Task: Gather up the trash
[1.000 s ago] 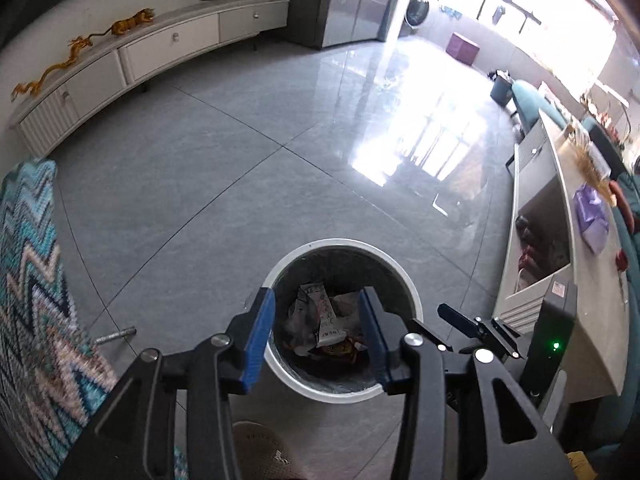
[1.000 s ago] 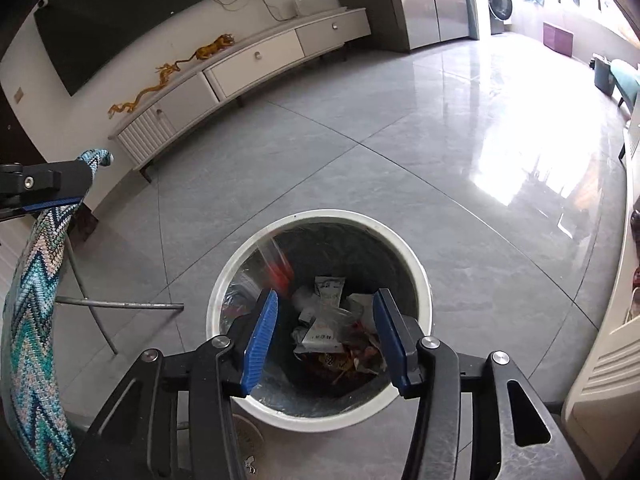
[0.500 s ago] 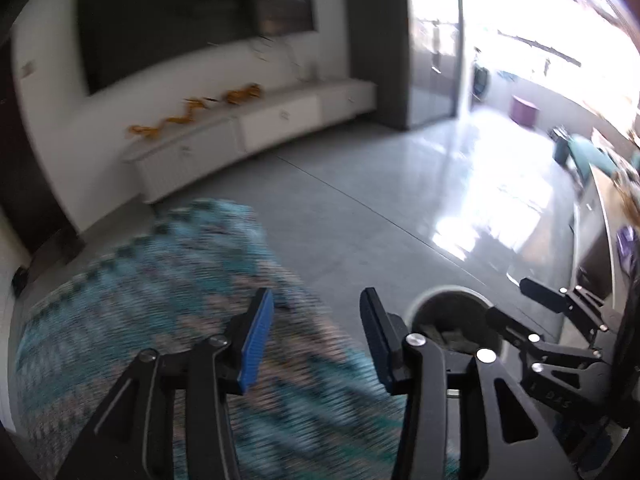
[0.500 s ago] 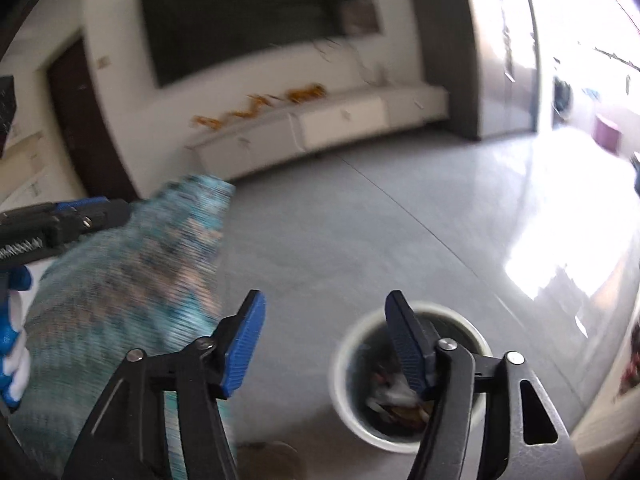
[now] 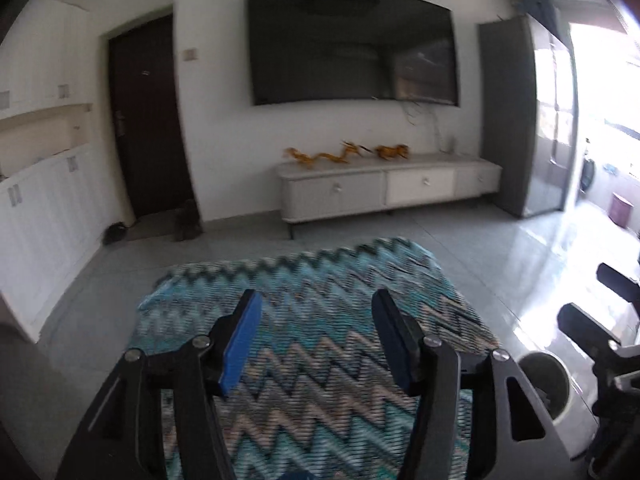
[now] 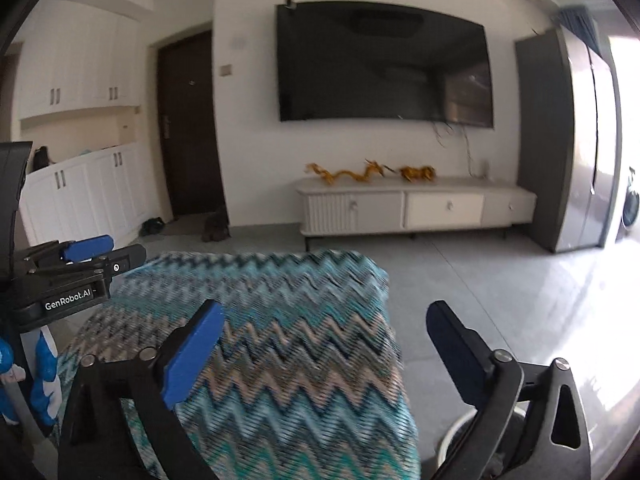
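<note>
Stretching wide and bare toward the TV cabinet (image 5: 384,192) is the grey tiled floor (image 5: 480,248), leaving open room on the sunlit side. The zigzag-patterned tabletop (image 5: 304,344) is filling the foreground, its far edge rounded, its right edge dropping straight to the floor. The white trash bin (image 5: 546,380) is standing on the floor just beside that right edge, low in both views. The right gripper (image 6: 324,344) is opening its jaws very wide, holding nothing. The left gripper (image 5: 316,332) is opening too, also empty, both hovering over the tabletop.
</note>
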